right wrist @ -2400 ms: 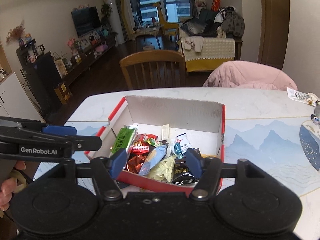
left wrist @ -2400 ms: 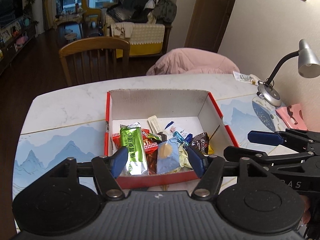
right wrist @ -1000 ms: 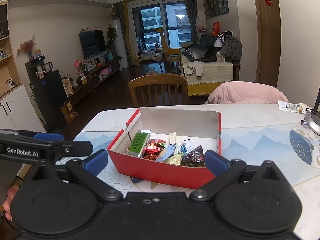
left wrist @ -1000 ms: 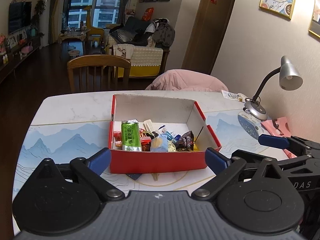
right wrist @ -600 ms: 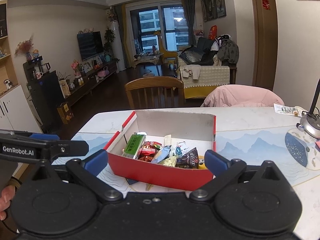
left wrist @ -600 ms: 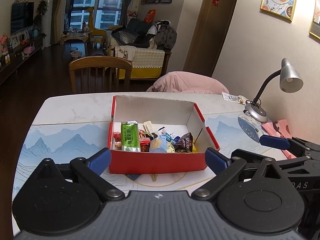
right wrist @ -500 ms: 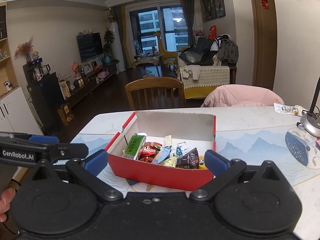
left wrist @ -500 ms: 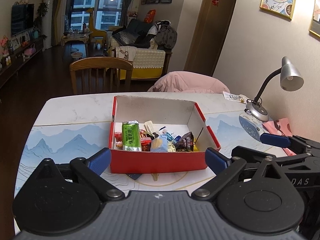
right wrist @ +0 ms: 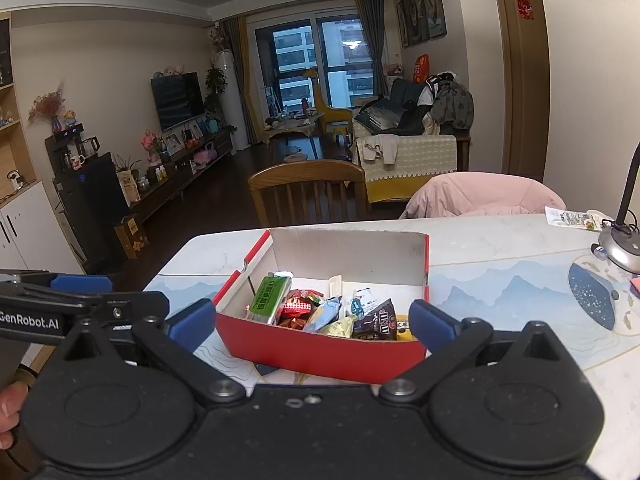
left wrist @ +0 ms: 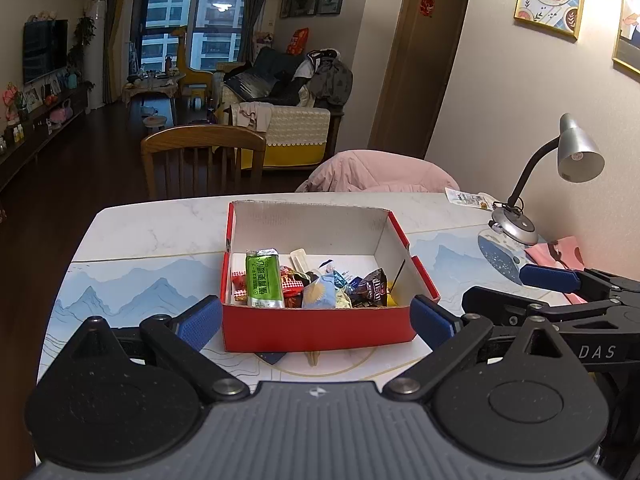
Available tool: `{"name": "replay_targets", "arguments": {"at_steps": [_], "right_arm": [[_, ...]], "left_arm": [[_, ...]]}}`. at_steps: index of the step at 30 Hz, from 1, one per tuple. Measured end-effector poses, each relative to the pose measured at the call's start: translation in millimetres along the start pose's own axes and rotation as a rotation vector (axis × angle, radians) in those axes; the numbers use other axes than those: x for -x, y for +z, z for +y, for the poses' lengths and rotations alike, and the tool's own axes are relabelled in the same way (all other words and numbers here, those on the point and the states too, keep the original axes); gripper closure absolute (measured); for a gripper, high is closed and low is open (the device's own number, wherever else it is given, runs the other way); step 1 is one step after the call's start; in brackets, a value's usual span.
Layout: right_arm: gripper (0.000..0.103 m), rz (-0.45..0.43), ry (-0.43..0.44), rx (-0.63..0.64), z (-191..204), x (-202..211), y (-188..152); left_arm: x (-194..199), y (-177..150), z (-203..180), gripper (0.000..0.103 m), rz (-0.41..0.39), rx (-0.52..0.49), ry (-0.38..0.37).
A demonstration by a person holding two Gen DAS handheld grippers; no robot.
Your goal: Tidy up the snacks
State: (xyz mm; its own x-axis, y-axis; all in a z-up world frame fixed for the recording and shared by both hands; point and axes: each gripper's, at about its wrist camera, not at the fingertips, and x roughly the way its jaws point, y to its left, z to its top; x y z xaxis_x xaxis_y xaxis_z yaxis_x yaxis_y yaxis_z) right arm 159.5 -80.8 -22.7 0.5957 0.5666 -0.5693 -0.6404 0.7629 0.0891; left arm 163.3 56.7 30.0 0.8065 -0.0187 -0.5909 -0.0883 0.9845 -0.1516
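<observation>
Desk lamp; wooden chair.

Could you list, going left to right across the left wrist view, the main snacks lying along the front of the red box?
Green packet → red patterned wrapper → pale blue packet → dark chocolate packet, all inside the red box.

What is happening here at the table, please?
A person holds a two-finger tool in each hand, tidying snacks. Both the left tool and the right tool are open, empty, and short of the red box on the table. The snacks lie heaped at the box's near end, among them a green packet and a dark brown packet. Neither tool touches anything.
</observation>
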Motion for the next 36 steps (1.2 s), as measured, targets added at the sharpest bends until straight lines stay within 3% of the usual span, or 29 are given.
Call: {"name": "replay_targets", "arguments": {"at_steps": [36], "right_arm": [[0.000, 0.017, -0.040, -0.039, 10, 3, -5]], "left_arm": [[-2, 0, 10, 0.002, 0.021, 0.006, -0.040]]}}
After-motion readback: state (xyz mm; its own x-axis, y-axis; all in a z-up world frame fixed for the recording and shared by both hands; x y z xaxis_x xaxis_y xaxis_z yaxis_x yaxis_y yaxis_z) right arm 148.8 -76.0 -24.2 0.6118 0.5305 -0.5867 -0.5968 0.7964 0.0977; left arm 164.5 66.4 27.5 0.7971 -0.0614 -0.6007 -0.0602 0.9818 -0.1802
